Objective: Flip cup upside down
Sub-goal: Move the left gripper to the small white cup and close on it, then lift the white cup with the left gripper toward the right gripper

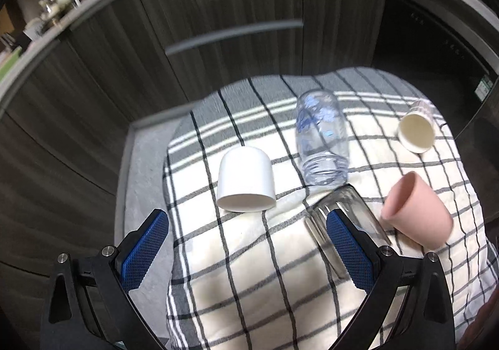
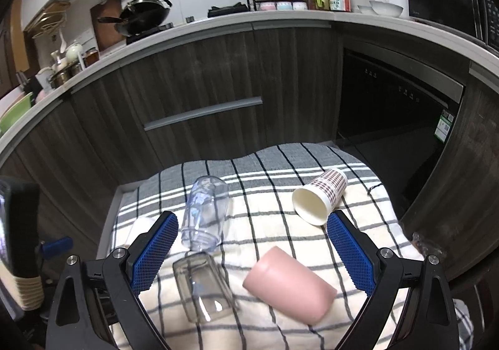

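Observation:
Several cups sit on a checked cloth [image 1: 249,272]. A white cup [image 1: 246,178] stands upside down just ahead of my open, empty left gripper [image 1: 246,222]. A clear bottle-like cup [image 1: 321,138] lies on its side. A grey glass [image 1: 346,219] lies behind the left gripper's right finger. A pink cup [image 1: 418,212] lies on its side, also in the right wrist view [image 2: 290,284]. A patterned paper cup [image 2: 321,197] lies on its side near the far right. My right gripper [image 2: 252,222] is open and empty above the cloth, with the grey glass [image 2: 202,287] and clear cup [image 2: 205,212] near its left finger.
Dark wood kitchen cabinets [image 2: 202,94] with a grey drawer handle stand behind the cloth. A black appliance front [image 2: 389,106] is at the back right. The cloth's left edge drops to a grey floor strip [image 1: 143,169].

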A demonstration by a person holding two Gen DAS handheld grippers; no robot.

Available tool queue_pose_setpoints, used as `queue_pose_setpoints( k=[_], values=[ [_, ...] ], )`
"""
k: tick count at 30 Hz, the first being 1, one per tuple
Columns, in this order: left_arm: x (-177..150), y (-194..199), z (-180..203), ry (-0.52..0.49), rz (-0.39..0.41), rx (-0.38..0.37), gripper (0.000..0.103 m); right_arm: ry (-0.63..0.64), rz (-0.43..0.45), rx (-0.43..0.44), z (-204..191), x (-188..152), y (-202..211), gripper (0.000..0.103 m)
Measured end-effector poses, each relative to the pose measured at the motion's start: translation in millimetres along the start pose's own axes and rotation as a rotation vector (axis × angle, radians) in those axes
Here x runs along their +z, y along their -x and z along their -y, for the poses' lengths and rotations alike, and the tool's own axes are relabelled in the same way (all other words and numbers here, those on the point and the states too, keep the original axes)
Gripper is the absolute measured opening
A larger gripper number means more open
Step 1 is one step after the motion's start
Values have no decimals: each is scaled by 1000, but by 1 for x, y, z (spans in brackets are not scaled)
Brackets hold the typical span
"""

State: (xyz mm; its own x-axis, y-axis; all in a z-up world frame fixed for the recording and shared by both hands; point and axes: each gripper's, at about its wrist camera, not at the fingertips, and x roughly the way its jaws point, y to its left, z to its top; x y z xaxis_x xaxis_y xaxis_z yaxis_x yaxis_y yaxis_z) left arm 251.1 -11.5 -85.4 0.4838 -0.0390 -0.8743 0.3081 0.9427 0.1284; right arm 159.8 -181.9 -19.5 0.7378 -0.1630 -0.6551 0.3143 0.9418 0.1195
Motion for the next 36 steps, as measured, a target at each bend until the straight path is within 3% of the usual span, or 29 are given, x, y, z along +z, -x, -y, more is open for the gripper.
queue_pose_setpoints(
  k=[6, 11, 13, 19, 23, 29, 36],
  values=[
    [21, -58, -6, 9, -149, -42, 102, -38, -28, -14, -3, 7, -27, 97],
    [30, -89, -13, 36, -194, -36, 101, -50, -46, 4, -10, 4, -42, 97],
    [31, -101, -15, 49, -221, -42, 95, -54, -58, 8, -12, 2, -48, 97],
    [33, -129, -13, 57, -279, -54, 90, -71, -81, 23, -14, -1, -62, 97],
    [33, -137, -14, 70, -295, -68, 68, -73, -93, 27, -14, -3, -68, 97],
    [31, -135, -20, 100, -283, -79, 67, -84, -105, 31, -12, -5, -68, 97],
    [25, -97, -16, 107, -251, -79, 67, -85, -85, 43, -7, -2, -50, 97]
  ],
)
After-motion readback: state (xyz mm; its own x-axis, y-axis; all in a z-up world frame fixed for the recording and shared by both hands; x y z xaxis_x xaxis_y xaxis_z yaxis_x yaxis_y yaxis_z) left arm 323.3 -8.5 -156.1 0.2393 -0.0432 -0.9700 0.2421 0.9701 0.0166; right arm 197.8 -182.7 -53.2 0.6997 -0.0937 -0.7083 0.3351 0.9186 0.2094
